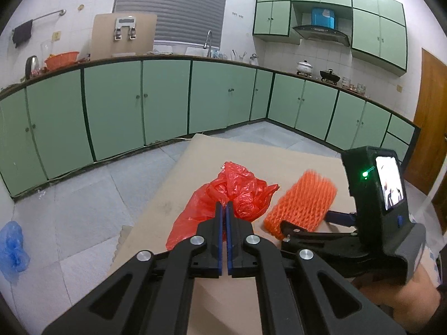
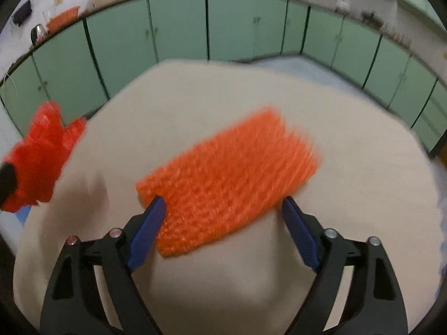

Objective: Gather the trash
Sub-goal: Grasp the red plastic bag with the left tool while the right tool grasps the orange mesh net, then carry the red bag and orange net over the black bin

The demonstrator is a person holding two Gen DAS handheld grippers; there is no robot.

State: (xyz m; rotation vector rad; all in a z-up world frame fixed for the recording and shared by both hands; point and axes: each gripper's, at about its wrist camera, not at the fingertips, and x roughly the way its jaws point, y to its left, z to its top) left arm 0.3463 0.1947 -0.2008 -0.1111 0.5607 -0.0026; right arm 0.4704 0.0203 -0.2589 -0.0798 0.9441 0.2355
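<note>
A red plastic bag (image 1: 223,201) lies crumpled on the beige table (image 1: 279,162). My left gripper (image 1: 224,205) is shut on its top edge. An orange foam net sleeve (image 1: 301,203) lies flat to the right of the bag. In the right wrist view my right gripper (image 2: 223,203) is open, its blue fingers straddling the near end of the orange sleeve (image 2: 229,178), one on each side. The red bag (image 2: 39,159) shows at the far left there, with the left gripper's black tip beside it. The right wrist view is blurred.
Green kitchen cabinets (image 1: 167,97) run along the far walls behind the table. A blue plastic bag (image 1: 12,248) lies on the grey tiled floor at the left. A wooden door (image 1: 430,128) stands at the right.
</note>
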